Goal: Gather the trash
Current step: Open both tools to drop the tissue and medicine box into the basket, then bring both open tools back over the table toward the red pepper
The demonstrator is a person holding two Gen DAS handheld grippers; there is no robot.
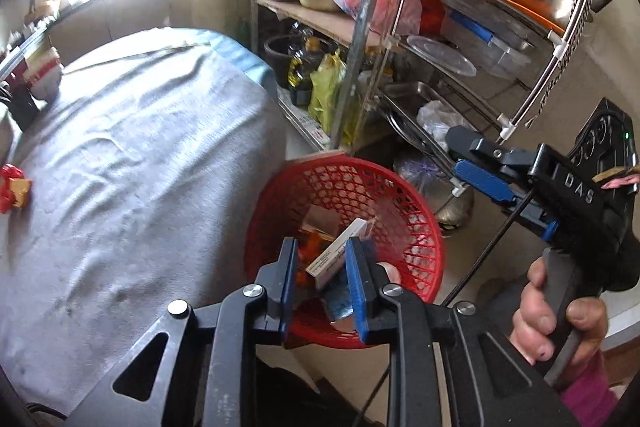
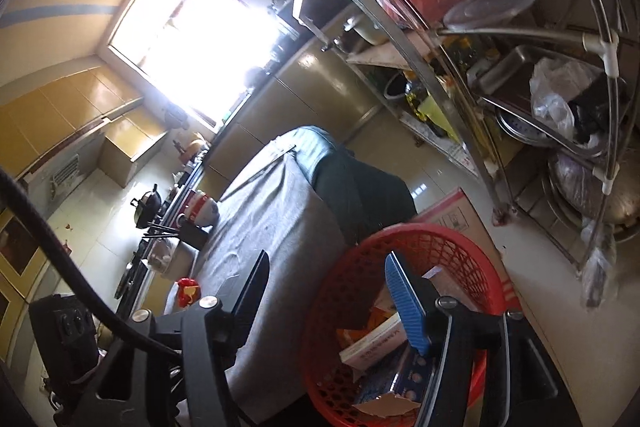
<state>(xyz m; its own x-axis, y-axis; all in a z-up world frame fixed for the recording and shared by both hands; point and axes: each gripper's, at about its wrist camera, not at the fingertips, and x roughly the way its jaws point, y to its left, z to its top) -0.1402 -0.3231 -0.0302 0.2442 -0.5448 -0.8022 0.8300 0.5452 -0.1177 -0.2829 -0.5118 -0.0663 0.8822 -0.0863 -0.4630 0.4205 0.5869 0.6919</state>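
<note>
A red mesh basket point(image 1: 416, 227) stands on the floor beside a table draped in grey cloth point(image 1: 132, 163). It holds several boxes and wrappers, among them a white carton point(image 1: 340, 247). My left gripper point(image 1: 322, 255) hangs open right above the basket, empty. My right gripper point(image 1: 452, 151) shows from the side, open and empty, beyond the basket. In the right wrist view the right gripper point(image 2: 326, 267) is open over the basket's rim point(image 2: 460, 239), with the white carton point(image 2: 376, 343) below. A red and yellow wrapper point(image 1: 12, 187) lies on the cloth at the left edge; it also shows in the right wrist view point(image 2: 188, 291).
A metal rack point(image 1: 400, 39) with pots, trays, bags and oil bottles stands behind the basket. A cardboard box point(image 2: 448, 215) sits between the basket and the rack. A red and white bowl point(image 1: 44, 71) is at the table's far end. A counter with cookware point(image 2: 148, 203) runs alongside.
</note>
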